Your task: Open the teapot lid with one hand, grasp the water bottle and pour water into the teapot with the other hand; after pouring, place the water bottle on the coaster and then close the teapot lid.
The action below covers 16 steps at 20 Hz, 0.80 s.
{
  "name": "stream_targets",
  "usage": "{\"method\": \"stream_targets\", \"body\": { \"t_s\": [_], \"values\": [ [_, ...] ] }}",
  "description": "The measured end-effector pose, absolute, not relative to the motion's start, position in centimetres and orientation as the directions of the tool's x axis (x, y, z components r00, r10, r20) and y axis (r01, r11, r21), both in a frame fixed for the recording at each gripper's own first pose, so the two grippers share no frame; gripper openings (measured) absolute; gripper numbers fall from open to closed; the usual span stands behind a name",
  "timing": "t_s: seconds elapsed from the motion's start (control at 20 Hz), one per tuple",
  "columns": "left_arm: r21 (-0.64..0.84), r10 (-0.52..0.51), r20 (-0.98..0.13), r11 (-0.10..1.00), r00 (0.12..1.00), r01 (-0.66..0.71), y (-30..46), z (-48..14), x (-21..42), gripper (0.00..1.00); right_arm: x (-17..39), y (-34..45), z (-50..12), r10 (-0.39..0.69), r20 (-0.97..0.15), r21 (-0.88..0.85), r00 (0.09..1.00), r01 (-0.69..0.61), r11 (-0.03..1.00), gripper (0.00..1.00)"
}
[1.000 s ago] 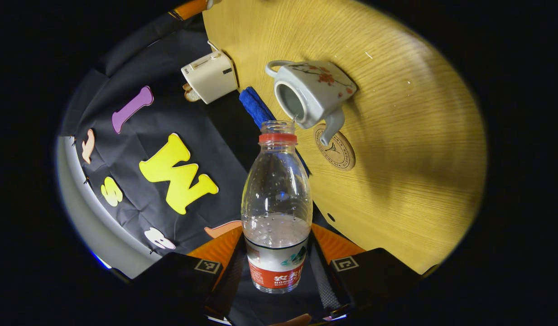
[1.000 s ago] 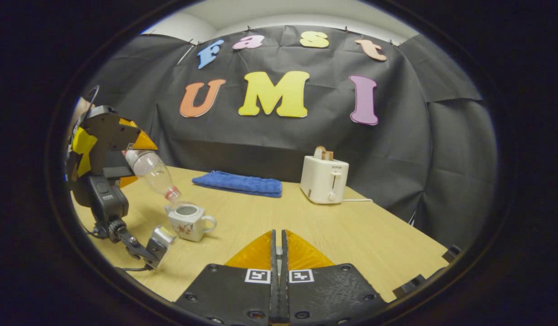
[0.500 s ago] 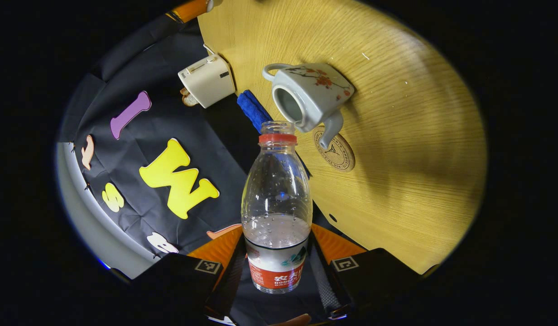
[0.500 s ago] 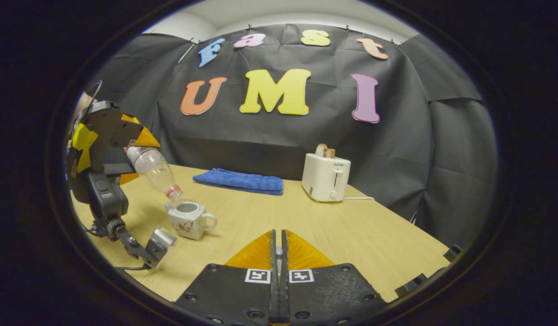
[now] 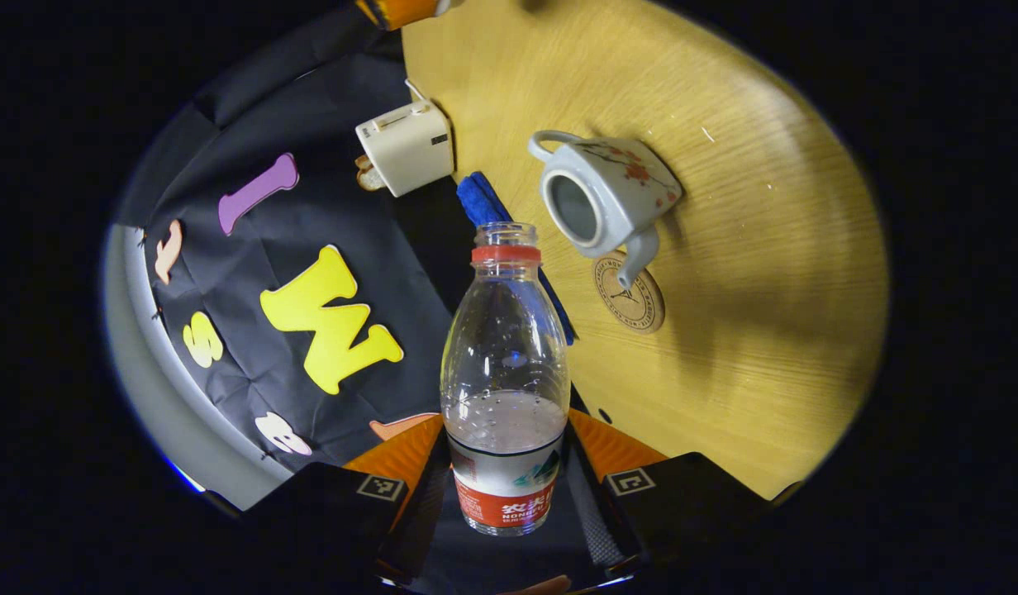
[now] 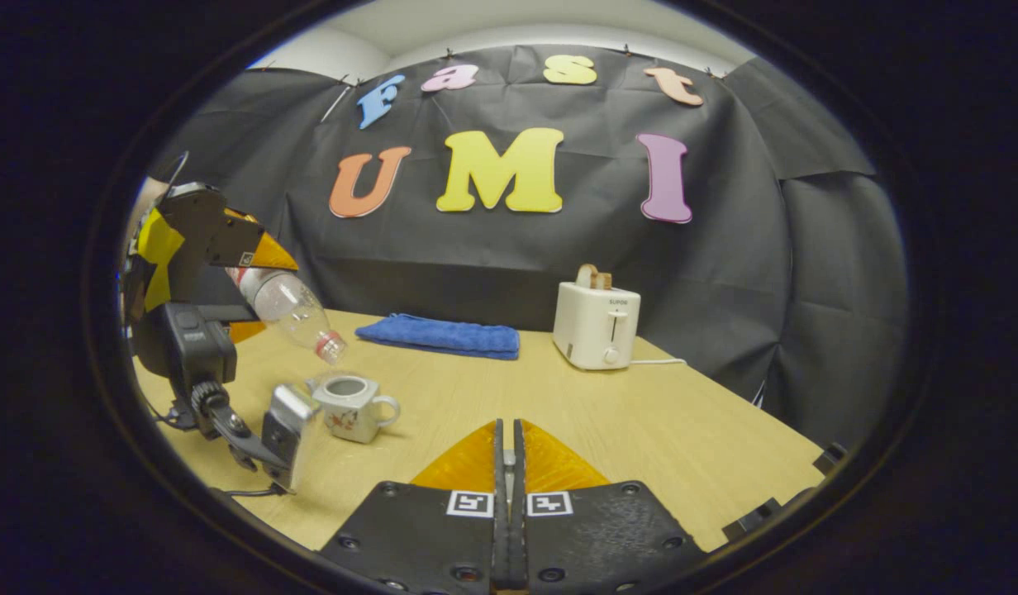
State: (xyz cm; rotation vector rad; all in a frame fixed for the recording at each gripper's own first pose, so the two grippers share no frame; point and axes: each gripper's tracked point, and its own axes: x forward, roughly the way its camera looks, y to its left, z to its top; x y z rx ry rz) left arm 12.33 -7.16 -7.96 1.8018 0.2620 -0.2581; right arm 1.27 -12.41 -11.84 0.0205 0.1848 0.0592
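While your left gripper [image 5: 506,487] clamps the tilted water bottle [image 5: 506,372] near the lidless teapot [image 5: 601,198], your pinched-shut right gripper [image 6: 506,487] waits; coaster [image 5: 630,283] placement and lid closing remain.

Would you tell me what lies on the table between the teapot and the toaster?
Bare tabletop in the right gripper view; the blue towel lies farther back than the teapot and toaster.

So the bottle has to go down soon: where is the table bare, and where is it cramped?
Bare tabletop spreads between the teapot, the toaster and the right tongs. The coaster is unoccupied but tight under the teapot's spout. The far edge holds the blue cloth.
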Motion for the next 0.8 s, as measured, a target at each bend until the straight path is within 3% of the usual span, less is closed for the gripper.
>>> {"method": "stream_targets", "body": {
  "t_s": [0.25, 0.3, 0.45, 0.65, 0.8],
  "values": [
    [0.944, 0.012, -0.329, 0.002, 0.944, 0.329, -7.0, -7.7, 13.1, 0.74, 1.1, -12.8, -11.3, 0.05, -0.158, 0.03, 0.986, -0.046, 0.999, 0.01],
    [0.936, -0.001, -0.347, 0.061, 0.938, 0.346, -6.9, -8.1, 12.9, 0.77, 1.2, -12.7, -11.3, 0.053, -0.157, 0.028, 0.986, -0.049, 0.998, 0.01],
    [0.891, -0.031, -0.369, 0.271, 0.929, 0.363, -6.6, -9.0, 12.7, 0.74, 1.2, -12.3, -11.5, 0.063, -0.164, 0.027, 0.984, -0.06, 0.998, 0.01],
    [0.726, -0.07, -0.341, 0.614, 0.937, 0.31, -6.6, -10.0, 12.4, 0.74, 1.0, -11.5, -11.7, 0.098, -0.176, 0.062, 0.979, -0.089, 0.994, 0.01],
    [0.588, -0.088, -0.341, 0.757, 0.936, 0.285, -6.9, -10.7, 12.4, 0.74, 1.1, -11.6, -12.0, 0.09, -0.185, 0.047, 0.979, -0.083, 0.995, 0.01]
  ]
}}
